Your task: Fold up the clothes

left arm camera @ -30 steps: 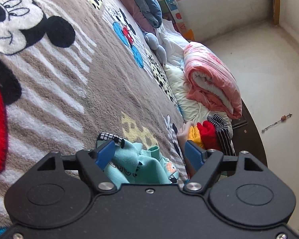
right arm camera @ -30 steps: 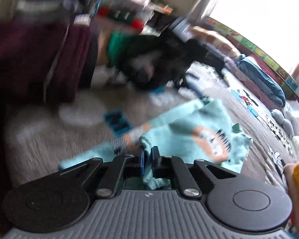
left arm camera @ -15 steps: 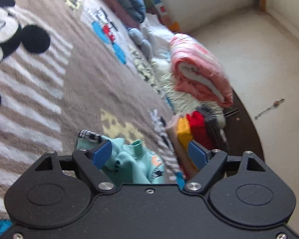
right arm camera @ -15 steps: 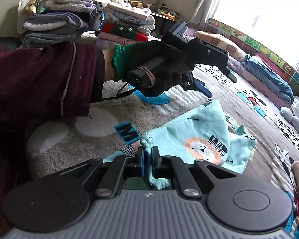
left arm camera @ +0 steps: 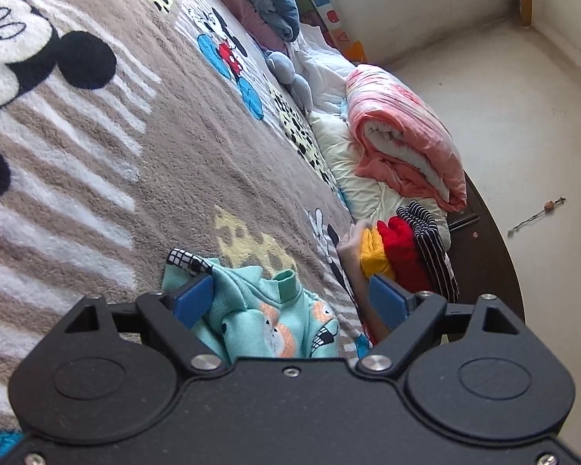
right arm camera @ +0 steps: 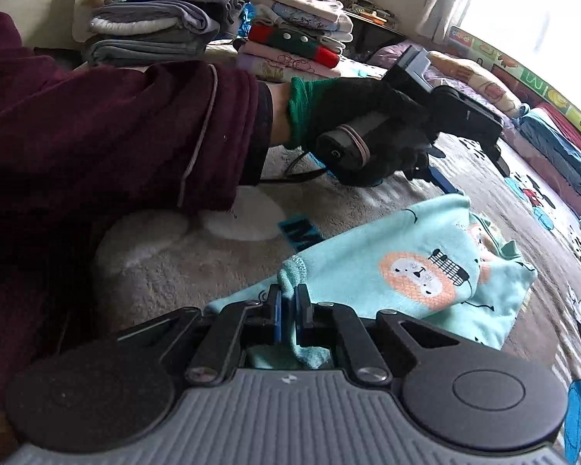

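A small mint-green child's top [right arm camera: 414, 267] with orange lion prints lies rumpled on the Mickey Mouse blanket [left arm camera: 108, 155]. My right gripper [right arm camera: 286, 310] is shut on its cuffed edge at the near end. In the left wrist view the same top [left arm camera: 267, 310] sits bunched just below my left gripper [left arm camera: 290, 294], whose blue pads stand wide apart and hold nothing. The left gripper also shows in the right wrist view [right arm camera: 445, 178], held by a black-gloved hand above the top's far edge.
Folded red, yellow and striped clothes [left arm camera: 403, 248] and a rolled pink quilt [left arm camera: 403, 135] lie at the bed's right edge. Stacks of folded clothes [right arm camera: 155, 27] stand behind the maroon-sleeved arm [right arm camera: 116, 128]. Pillows and bedding [right arm camera: 557, 143] line the window side.
The left gripper swung and settled back over the top's collar end, still open. The right gripper stayed shut on the cuffed edge while the view steadied from blur.
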`<action>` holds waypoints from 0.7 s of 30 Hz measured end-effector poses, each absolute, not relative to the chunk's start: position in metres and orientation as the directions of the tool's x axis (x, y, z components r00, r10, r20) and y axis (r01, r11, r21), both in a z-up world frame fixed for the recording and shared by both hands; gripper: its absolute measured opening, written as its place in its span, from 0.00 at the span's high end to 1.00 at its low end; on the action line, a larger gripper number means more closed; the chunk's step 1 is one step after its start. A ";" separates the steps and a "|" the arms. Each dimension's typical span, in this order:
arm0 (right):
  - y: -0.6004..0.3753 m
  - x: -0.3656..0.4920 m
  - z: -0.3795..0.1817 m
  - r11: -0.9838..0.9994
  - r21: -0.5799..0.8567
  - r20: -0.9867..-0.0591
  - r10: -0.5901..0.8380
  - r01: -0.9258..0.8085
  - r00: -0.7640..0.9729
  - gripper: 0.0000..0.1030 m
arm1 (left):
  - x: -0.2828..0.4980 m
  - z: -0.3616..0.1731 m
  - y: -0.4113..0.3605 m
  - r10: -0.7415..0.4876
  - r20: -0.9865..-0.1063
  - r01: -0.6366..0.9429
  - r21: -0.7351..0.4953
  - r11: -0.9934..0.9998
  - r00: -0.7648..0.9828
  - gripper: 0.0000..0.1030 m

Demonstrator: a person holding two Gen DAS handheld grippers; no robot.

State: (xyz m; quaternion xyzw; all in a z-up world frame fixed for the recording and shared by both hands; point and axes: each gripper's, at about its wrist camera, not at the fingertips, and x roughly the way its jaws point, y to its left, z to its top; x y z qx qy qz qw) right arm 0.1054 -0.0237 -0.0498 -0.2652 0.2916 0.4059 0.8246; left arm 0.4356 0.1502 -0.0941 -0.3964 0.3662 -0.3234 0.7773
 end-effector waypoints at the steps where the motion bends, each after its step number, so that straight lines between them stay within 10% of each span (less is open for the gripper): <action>1: -0.025 0.105 -0.051 0.527 -0.200 -0.704 0.510 -0.826 0.495 0.92 | 0.435 -0.094 0.150 -0.791 -0.318 0.211 -0.851 0.481 0.523 0.15; 11: -0.025 0.107 -0.067 0.514 -0.149 -0.750 0.498 -0.845 0.435 0.94 | 0.425 -0.070 0.149 -0.674 -0.439 0.247 -0.697 0.673 0.594 0.16; 21: -0.035 0.109 -0.067 0.541 -0.103 -0.749 0.510 -0.835 0.423 0.94 | 0.397 -0.058 0.096 -0.648 -0.510 0.578 -0.316 0.752 0.566 0.64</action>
